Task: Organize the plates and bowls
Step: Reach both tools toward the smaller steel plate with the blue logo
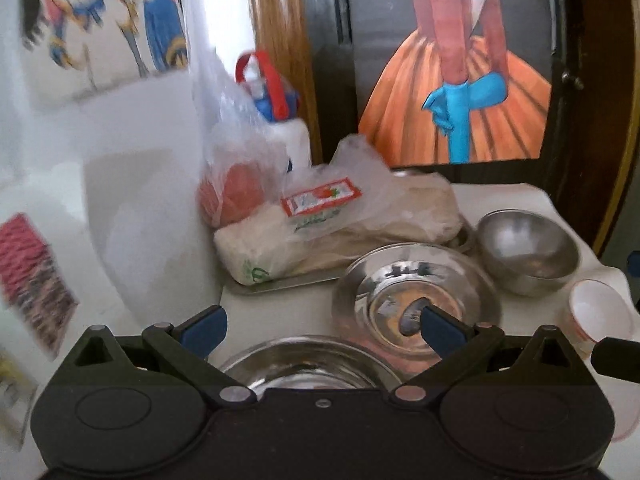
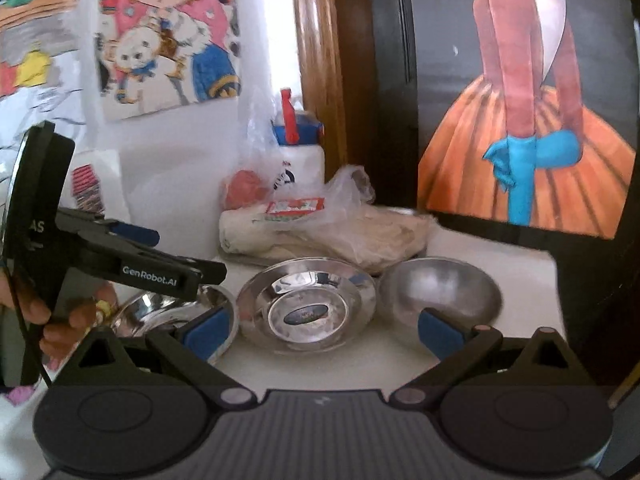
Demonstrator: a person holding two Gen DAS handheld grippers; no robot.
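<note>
On the white table, a shiny steel plate point(image 1: 416, 300) sits in the middle, also in the right wrist view point(image 2: 306, 304). A matte steel bowl point(image 1: 528, 256) stands to its right point(image 2: 440, 294). Another shiny steel bowl point(image 1: 308, 368) lies nearest, under my left gripper point(image 1: 320, 328), which is open and empty above it. That bowl shows at the left of the right wrist view point(image 2: 160, 312). My right gripper point(image 2: 320, 332) is open and empty, just short of the plate. The left gripper appears from the side at the left of that view point(image 2: 144, 252).
A small white cup with a red rim point(image 1: 600, 312) stands at the table's right edge. A flat tray point(image 1: 272, 284) behind the dishes holds plastic bags of food point(image 1: 332, 224). A white bottle with a blue-red cap point(image 2: 298, 152) stands against the wall. Drawings hang behind.
</note>
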